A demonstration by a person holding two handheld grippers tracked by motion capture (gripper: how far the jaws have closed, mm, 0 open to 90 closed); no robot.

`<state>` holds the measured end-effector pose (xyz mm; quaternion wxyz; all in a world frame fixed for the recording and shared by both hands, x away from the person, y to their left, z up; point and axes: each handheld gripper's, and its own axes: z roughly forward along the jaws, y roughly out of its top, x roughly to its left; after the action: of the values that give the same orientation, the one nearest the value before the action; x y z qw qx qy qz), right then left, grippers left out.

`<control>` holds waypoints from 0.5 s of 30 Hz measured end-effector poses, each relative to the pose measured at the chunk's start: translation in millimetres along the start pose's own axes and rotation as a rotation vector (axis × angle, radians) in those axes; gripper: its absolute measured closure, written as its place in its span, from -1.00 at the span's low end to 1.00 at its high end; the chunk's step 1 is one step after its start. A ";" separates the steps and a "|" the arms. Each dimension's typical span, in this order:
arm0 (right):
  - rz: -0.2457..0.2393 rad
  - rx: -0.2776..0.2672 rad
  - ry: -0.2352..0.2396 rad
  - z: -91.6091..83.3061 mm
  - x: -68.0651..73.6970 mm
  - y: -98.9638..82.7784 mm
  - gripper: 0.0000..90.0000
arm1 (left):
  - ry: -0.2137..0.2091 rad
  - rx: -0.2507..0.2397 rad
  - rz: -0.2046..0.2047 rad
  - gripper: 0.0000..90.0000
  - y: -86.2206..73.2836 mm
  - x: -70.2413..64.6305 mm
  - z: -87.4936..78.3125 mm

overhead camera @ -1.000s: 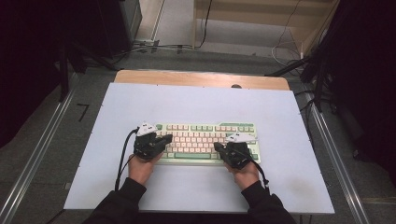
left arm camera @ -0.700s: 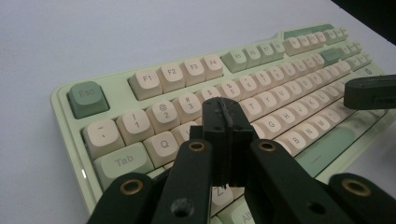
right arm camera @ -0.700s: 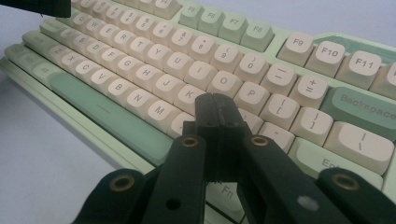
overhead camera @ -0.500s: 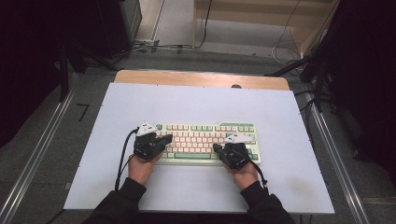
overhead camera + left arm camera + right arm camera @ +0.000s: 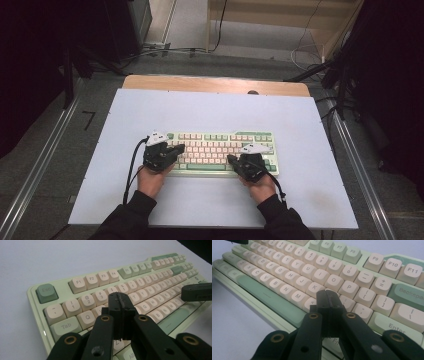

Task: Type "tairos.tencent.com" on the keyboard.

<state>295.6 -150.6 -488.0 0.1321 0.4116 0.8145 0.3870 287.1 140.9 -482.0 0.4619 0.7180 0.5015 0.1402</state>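
- A pale green keyboard (image 5: pixel 220 152) with cream and green keys is laid flat near the middle of the white table (image 5: pixel 215 112), its long side running across the table in the high view.
- The left hand-held gripper (image 5: pixel 179 148) is held over the left end of the keyboard, and its jaws are seen pressed together with nothing between them.
- In the left gripper view, the closed tips of that hand-held gripper (image 5: pixel 120 305) are placed above the letter rows just to the right of the Q key (image 5: pixel 87 317) and below the number row; whether a key is touched cannot be told.
- The Esc key (image 5: pixel 46 292) and the Tab key (image 5: pixel 65 326) are seen to the left of those tips.
- The right hand-held gripper (image 5: pixel 233 159) is held over the right part of the keyboard, and its jaws are likewise closed on each other, with nothing clamped.
- In the right gripper view, its tips (image 5: pixel 327 301) are set over the keys just beside the K key (image 5: pixel 315 287), near the bottom letter row; contact with a key cannot be told.
- The green space bar (image 5: pixel 270 298) is seen to the left of those tips, and the Enter key (image 5: pixel 395 328) to the right.
- Each hand-held gripper is gripped from behind by a hand (image 5: pixel 150 181) in a dark sleeve (image 5: pixel 131 220), and a black cable (image 5: pixel 131 167) is trailed from the left one across the table.
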 end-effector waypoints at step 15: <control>0.002 0.008 0.001 0.5 -0.7 0.0 0.94 | 0.000 -0.001 0.001 1.00 0.1 -0.2 -0.2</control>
<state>296.4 -150.9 -488.4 0.1297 0.4126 0.8158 0.3839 287.0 140.9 -481.7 0.4623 0.7180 0.5010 0.1405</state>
